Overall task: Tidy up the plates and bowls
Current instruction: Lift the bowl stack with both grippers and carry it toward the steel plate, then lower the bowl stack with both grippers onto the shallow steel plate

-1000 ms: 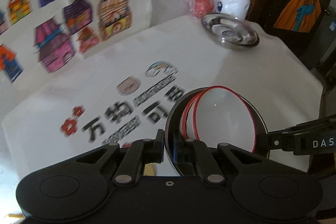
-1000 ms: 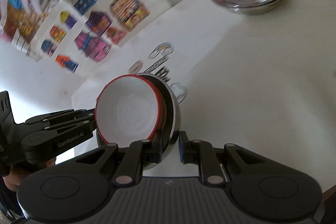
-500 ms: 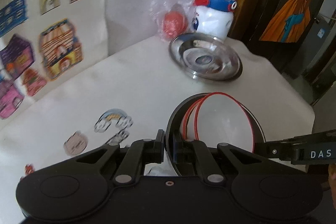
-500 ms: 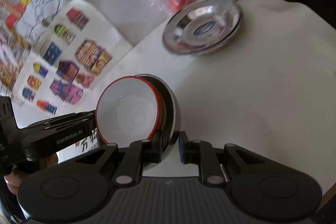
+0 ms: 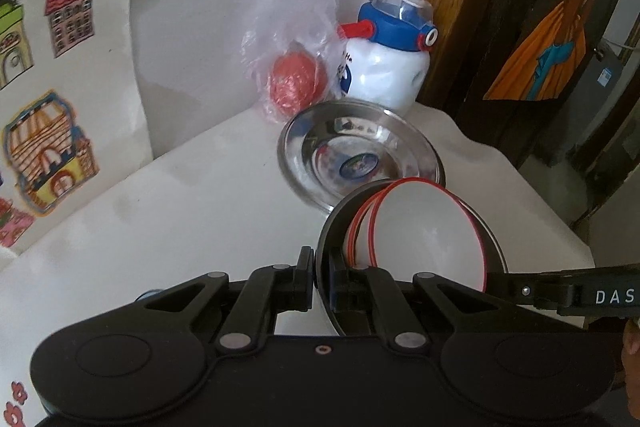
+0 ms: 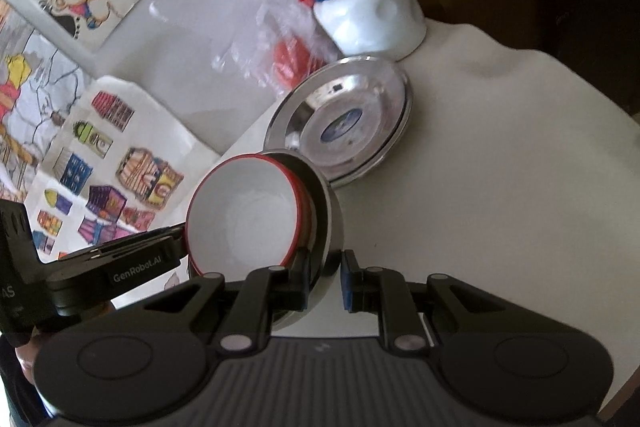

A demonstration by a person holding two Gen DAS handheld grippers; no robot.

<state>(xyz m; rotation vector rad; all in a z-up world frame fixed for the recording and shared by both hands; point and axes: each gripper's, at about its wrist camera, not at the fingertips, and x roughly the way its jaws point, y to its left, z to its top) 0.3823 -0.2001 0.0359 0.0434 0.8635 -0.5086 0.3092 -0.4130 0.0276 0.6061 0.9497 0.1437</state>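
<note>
In the left wrist view, the left gripper (image 5: 322, 285) filled the lower frame, its matte black jaws pinched together on the thin rim of a steel bowl (image 5: 334, 227). Nested inside that bowl sat two smooth white bowls (image 5: 428, 227) with glossy red rims, the whole stack tipped on edge just right of centre. From the right edge, the right gripper (image 5: 500, 285) reached in and met the far rim of the stack. Above the stack, touching it in the picture, a round, shiny steel plate (image 5: 316, 143) with a blue sticker at its middle lay flat on the white table (image 5: 200, 211). Behind the plate, at upper centre, a crinkled clear bag (image 5: 300, 27) held a red ball, and beside it stood a glossy white bottle (image 5: 388, 75) with a blue lid. Paper with coloured house drawings (image 5: 60, 87) leaned at the left.

In the right wrist view, the right gripper (image 6: 325, 281) sat at the bottom, jaws clamped on the steel bowl's (image 6: 330, 219) wall near its rim. The white bowls (image 6: 244, 219) faced the lens at centre left, their insides smooth and round. The left gripper (image 6: 182, 247) came in from the lower left and held the opposite rim. The steel plate (image 6: 396, 115) lay at upper centre, the bottle (image 6: 372, 15) above it.
</note>
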